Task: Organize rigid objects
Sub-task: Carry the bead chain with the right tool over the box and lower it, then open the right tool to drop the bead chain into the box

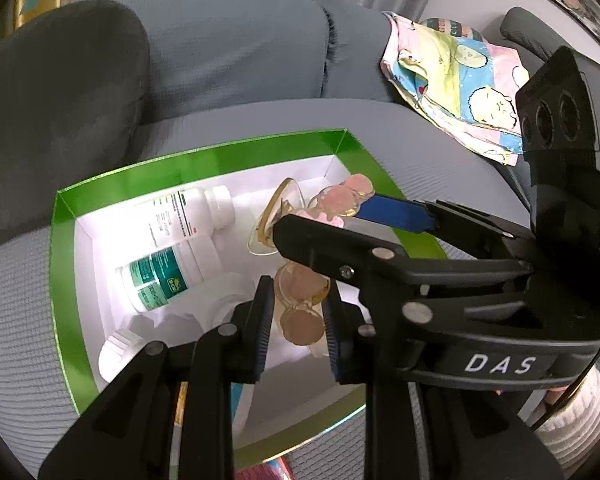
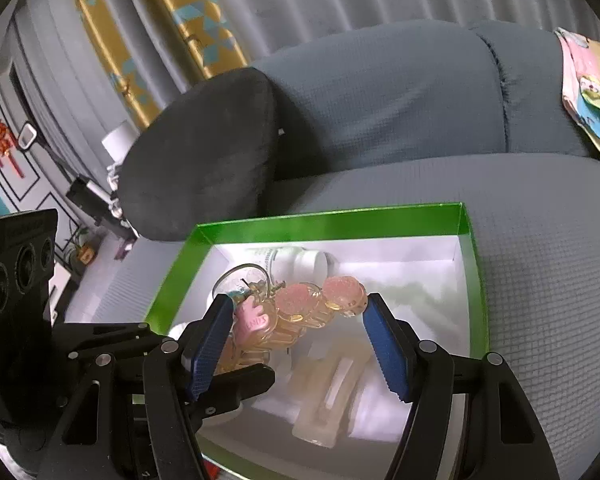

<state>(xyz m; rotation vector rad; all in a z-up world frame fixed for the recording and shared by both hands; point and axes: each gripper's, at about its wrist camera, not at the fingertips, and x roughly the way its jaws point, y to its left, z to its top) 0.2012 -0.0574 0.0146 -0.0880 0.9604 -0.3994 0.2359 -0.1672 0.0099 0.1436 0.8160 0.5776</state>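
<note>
Two tools are sharing one load: a chain of pink and amber glittery resin discs (image 1: 300, 300) with a clear ring, hanging over the middle of the green-rimmed box (image 1: 204, 156). The left tool (image 1: 296, 320), bottom centre of its view, is clenched on the lower discs, while the right tool (image 2: 296, 344) is standing partly spread, its blue pads (image 2: 384, 344) flanking the upper discs without clearly pressing them. The piece is looking light, stiff link by link but floppy overall, glossy and likely slippery; gripping a flat disc face seems safest. Inside the box, two white medicine bottles (image 1: 180, 224) are lying at frame left, with a clear plastic case (image 2: 328, 400) lower down, all on the sofa seat (image 1: 440, 152)
</note>
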